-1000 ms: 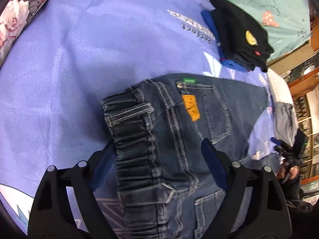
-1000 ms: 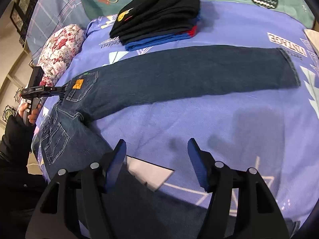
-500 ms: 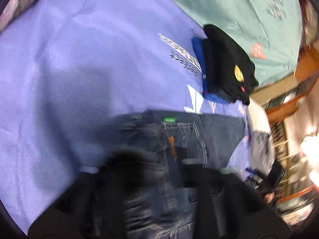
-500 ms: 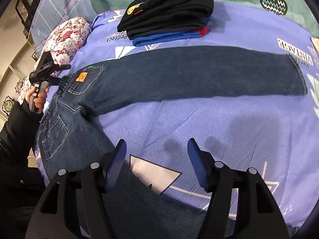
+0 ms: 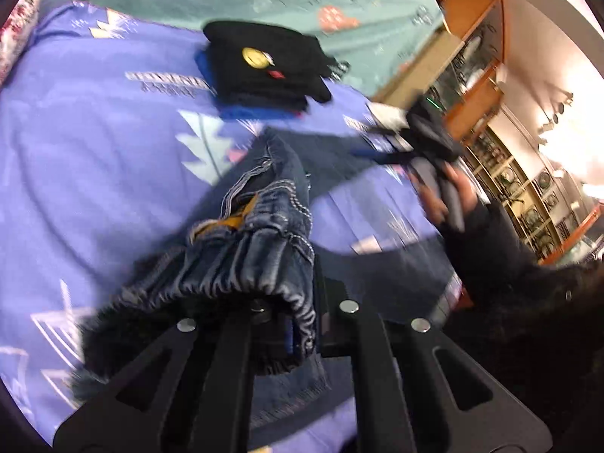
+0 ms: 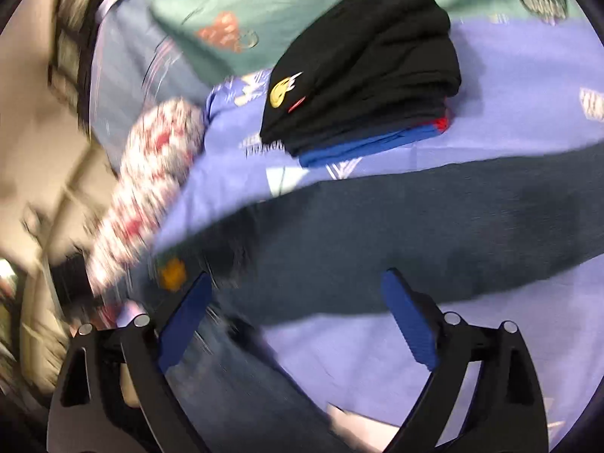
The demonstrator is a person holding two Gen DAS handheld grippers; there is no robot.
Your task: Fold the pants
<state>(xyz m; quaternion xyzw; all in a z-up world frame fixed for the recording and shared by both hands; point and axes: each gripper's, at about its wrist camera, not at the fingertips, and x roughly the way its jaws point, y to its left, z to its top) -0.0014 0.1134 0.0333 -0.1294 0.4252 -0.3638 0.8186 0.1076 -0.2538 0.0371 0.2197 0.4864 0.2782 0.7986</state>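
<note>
Both views motion-blurred; left gripper [image 5: 290, 324] pads hidden under bunched denim. Purple bedsheet [image 5: 94, 143] seen, green cover beyond; black folded stack [image 5: 264, 64] as landmark. Jeans [image 5: 256, 249] waistband clenched in left gripper, lifted, nearer than stack. Right gripper [image 6: 302, 317] released, jaws just widened, nothing pinched, jeans leg beneath, below stack.

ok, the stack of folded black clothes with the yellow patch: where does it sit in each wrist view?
Left wrist view: stack of folded black clothes sits top centre, on the purple bedspread, beyond the bunched jeans waistband.
Right wrist view: the stack sits upper right of centre, beyond the jeans leg.
Shared landmark: the yellow patch on the top garment, with blue fabric under the stack.
</note>
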